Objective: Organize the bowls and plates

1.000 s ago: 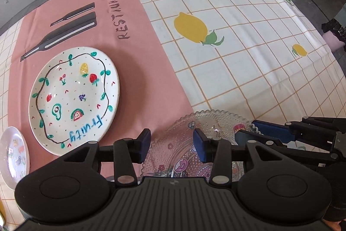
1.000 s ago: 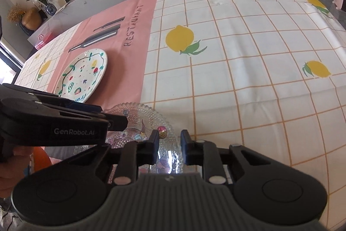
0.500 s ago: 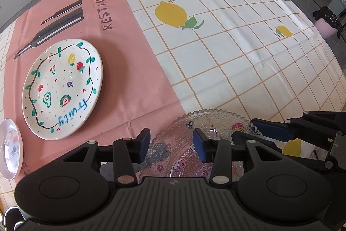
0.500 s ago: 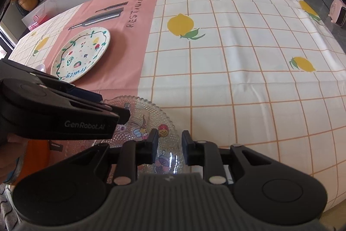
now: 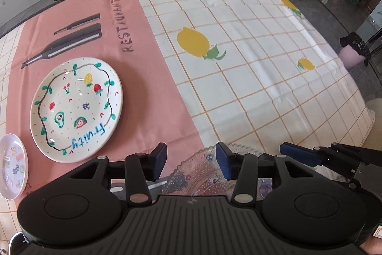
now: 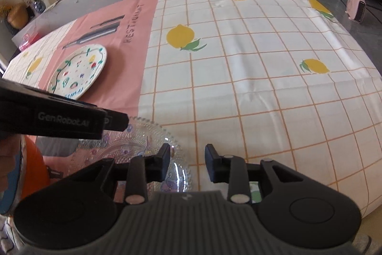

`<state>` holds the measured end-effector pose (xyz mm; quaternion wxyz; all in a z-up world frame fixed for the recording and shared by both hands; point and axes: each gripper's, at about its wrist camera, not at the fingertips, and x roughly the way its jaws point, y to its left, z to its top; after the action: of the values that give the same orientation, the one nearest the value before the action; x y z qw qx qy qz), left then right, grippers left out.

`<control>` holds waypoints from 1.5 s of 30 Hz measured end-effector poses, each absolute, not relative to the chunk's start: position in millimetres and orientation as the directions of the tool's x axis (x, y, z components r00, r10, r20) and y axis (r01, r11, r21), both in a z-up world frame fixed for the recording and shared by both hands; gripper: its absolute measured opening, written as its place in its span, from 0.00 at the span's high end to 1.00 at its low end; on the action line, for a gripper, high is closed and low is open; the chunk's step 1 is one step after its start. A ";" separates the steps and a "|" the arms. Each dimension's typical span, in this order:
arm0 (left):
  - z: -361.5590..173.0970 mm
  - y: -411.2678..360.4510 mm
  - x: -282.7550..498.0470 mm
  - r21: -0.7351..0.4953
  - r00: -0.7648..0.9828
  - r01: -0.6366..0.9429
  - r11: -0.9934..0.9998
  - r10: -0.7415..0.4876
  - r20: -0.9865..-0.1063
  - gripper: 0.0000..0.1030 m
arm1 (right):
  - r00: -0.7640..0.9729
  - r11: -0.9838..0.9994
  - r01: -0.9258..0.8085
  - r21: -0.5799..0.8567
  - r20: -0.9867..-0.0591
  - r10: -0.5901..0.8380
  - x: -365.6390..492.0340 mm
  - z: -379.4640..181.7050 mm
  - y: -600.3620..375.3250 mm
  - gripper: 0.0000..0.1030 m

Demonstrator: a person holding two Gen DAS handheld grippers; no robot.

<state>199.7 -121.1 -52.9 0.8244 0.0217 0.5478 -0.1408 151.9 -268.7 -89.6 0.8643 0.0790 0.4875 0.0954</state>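
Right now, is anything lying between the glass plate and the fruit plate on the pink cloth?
Nothing visible: only bare pink cloth separates the glass plate from the fruit plate.

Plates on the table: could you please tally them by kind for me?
White plate with painted fruit: 1
Clear beaded glass plate: 1
Small white plate with cartoon prints, at the left edge: 1
Total: 3
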 end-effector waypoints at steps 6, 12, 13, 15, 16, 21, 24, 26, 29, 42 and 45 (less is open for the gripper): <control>-6.5 -81.0 205.5 -0.185 0.448 0.186 0.965 -0.251 -0.858 0.43 | 0.544 0.935 -0.017 0.355 -0.781 0.306 155.1 -80.1 -281.2 0.67; 40.9 -2.0 189.8 -0.316 0.538 0.061 0.947 -0.298 -0.788 0.43 | 0.567 0.921 -0.029 0.388 -0.753 0.335 157.8 -66.8 -269.9 0.67; 45.1 9.3 186.5 -0.325 0.548 0.043 0.945 -0.294 -0.783 0.42 | 0.568 0.919 -0.032 0.393 -0.749 0.340 158.3 -65.1 -267.7 0.66; 50.3 34.3 181.0 -0.323 0.565 -0.006 0.946 -0.264 -0.782 0.42 | 0.562 0.907 -0.041 0.419 -0.741 0.368 161.0 -61.7 -263.7 0.66; 50.0 43.4 178.4 -0.322 0.575 -0.018 0.947 -0.253 -0.778 0.42 | 0.558 0.899 -0.046 0.435 -0.735 0.384 163.2 -60.2 -261.5 0.66; 26.3 82.8 176.0 -0.374 0.589 -0.063 0.925 -0.269 -0.763 0.42 | 0.563 0.874 -0.072 0.480 -0.704 0.433 176.1 -49.5 -247.1 0.61; 6.4 97.5 177.9 -0.392 0.580 -0.080 0.916 -0.277 -0.766 0.42 | 0.565 0.868 -0.085 0.490 -0.694 0.447 186.9 -44.0 -236.8 0.59; -4.6 102.9 179.5 -0.396 0.578 -0.085 0.914 -0.278 -0.767 0.42 | 0.564 0.863 -0.096 0.496 -0.687 0.458 196.6 -41.1 -228.6 0.57; -20.1 114.8 180.0 -0.458 0.571 -0.115 0.882 -0.318 -0.757 0.42 | 0.559 0.857 -0.099 0.505 -0.685 0.468 213.0 -40.4 -215.8 0.54; -68.7 132.5 207.3 -0.625 0.557 -0.132 0.769 -0.464 -0.689 0.42 | 0.483 0.841 0.099 0.532 -0.765 0.427 291.4 -77.8 -172.0 0.50; -74.1 138.7 209.3 -0.645 0.562 -0.133 0.753 -0.478 -0.675 0.42 | 0.469 0.815 0.045 0.578 -0.732 0.494 293.6 -89.1 -168.8 0.50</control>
<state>209.3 138.7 -74.1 0.8177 -0.3353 0.4558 -0.1056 293.6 -168.8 -89.1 0.8129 0.2712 0.4965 0.1381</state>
